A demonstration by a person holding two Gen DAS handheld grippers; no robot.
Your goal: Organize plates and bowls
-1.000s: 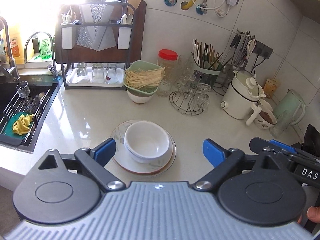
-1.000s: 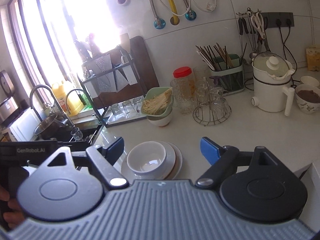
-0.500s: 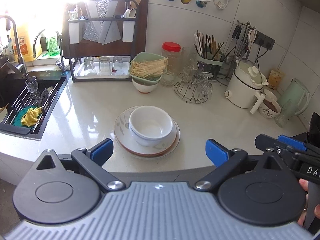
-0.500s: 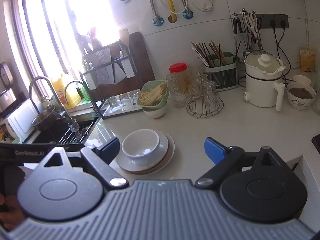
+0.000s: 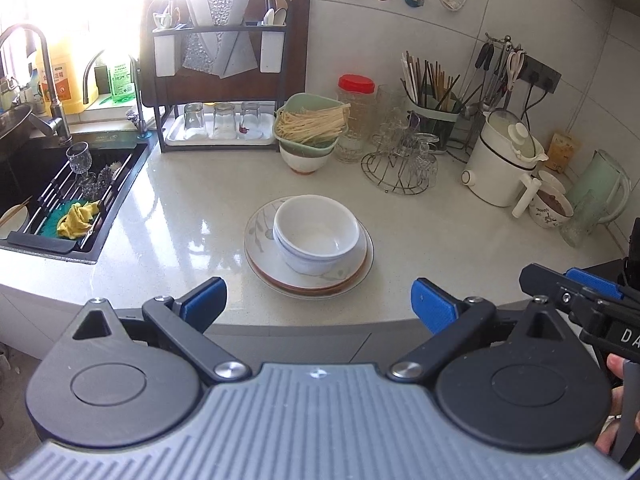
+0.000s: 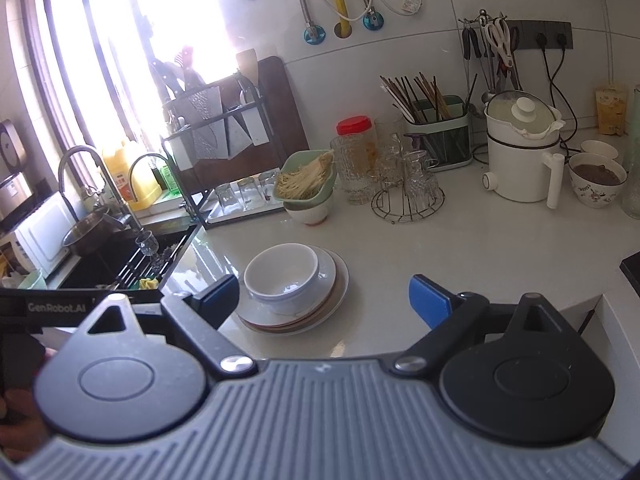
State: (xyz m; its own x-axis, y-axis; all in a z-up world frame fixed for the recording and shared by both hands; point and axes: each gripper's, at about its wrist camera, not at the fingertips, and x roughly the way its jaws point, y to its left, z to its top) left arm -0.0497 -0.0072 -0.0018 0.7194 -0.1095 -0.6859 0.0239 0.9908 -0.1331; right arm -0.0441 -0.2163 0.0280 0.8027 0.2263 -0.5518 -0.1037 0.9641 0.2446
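Stacked white bowls [image 5: 316, 232] sit on a stack of plates [image 5: 260, 236] in the middle of the pale counter; the stack also shows in the right wrist view, bowls [image 6: 282, 276] on plates [image 6: 332, 280]. My left gripper [image 5: 318, 304] is open and empty, held back over the counter's front edge, short of the stack. My right gripper [image 6: 324, 300] is open and empty, also back from the stack, to its right. The right gripper's tip [image 5: 576, 288] shows at the right of the left wrist view.
A sink [image 5: 24, 184] with a rack and yellow cloth lies left. A dish rack with glasses [image 5: 224, 120], a green basket of noodles on a bowl [image 5: 310, 128], a red-lidded jar [image 5: 356, 112], a glass stand [image 5: 404, 160], chopsticks, a white pot [image 5: 504, 160] and a bowl [image 6: 596, 180] line the back.
Both grippers have drawn back from the stack toward the counter's front edge; the bowls and plates now sit farther away. Both grippers stay open.
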